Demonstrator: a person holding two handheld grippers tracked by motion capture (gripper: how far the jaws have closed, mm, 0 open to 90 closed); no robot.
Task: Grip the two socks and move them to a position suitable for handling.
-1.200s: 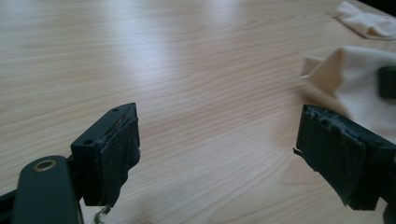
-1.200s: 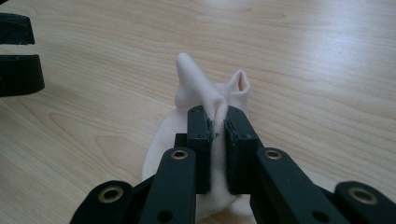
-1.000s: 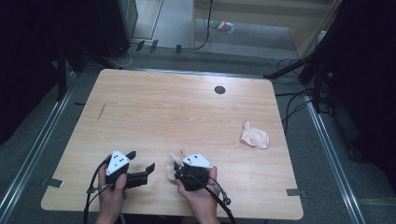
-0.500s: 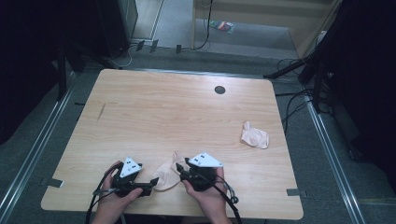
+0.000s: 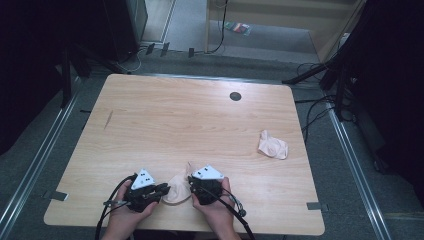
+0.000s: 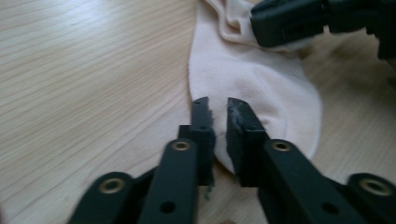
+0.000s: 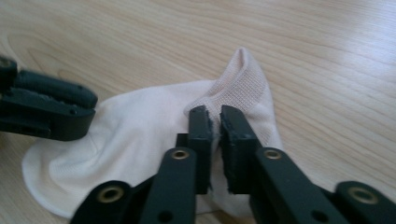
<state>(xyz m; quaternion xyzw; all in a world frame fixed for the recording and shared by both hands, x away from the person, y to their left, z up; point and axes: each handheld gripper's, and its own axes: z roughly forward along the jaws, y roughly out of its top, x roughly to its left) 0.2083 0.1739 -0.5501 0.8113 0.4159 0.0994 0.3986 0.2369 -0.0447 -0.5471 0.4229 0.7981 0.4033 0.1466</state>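
You worked in a lab or recording studio setup, not a home. A bare wooden table (image 5: 200, 130) with a cable hole (image 5: 235, 96) stood on grey carpet floor (image 5: 280, 45), metal rails (image 5: 350, 155) along both sides of the frame. Black stand legs (image 5: 320, 75) and loose cables (image 5: 315, 112) sat at upper right, dark equipment (image 5: 122, 25) at upper left, a plywood panel (image 5: 290, 12) along the top.
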